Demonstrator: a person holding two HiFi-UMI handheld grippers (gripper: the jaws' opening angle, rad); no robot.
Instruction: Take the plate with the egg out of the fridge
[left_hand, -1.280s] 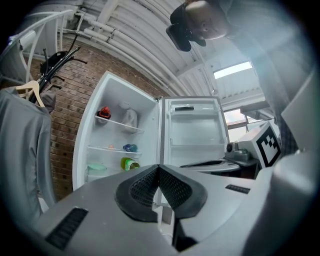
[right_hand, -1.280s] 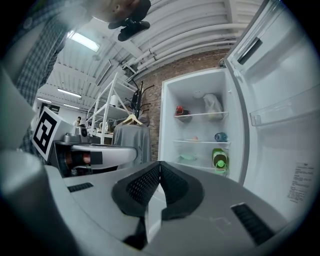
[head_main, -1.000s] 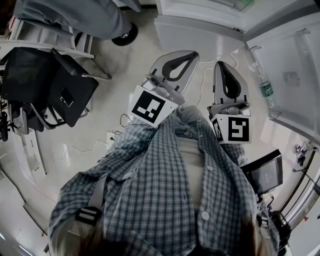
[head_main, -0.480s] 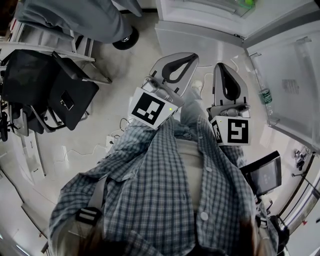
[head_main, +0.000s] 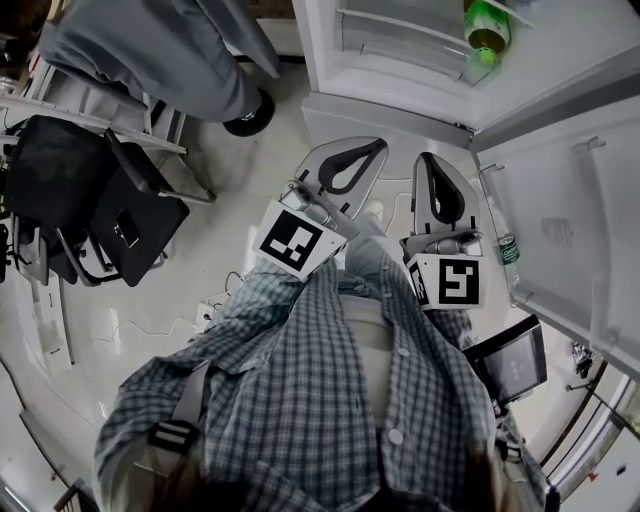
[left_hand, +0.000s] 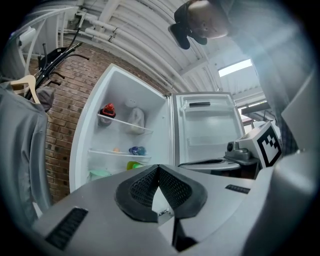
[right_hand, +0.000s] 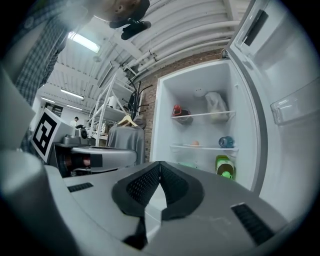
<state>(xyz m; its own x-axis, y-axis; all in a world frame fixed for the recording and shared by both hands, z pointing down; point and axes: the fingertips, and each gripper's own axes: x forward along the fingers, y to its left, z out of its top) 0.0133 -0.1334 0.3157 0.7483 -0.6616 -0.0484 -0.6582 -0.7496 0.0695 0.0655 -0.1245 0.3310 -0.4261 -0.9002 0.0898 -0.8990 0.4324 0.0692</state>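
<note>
Left tool (left_hand: 159, 169): jaws clenched together, nothing between them, pointing level at the open fridge (left_hand: 120, 87).
Right tool (right_hand: 160, 165): jaws likewise pressed together, empty, just beside the left one.
Egg (right_hand: 195, 143): small orange-tan item on the middle shelf (right_hand: 207, 147), well apart from both tools; its plate is too small to make out.
Same shelf: blue container (right_hand: 226, 142).
Top shelf (right_hand: 197, 115): red item (right_hand: 176, 110), pale bag (right_hand: 216, 106).
Lower down: green bottle (right_hand: 225, 168).
Door (right_hand: 292, 85): swung open.
</note>
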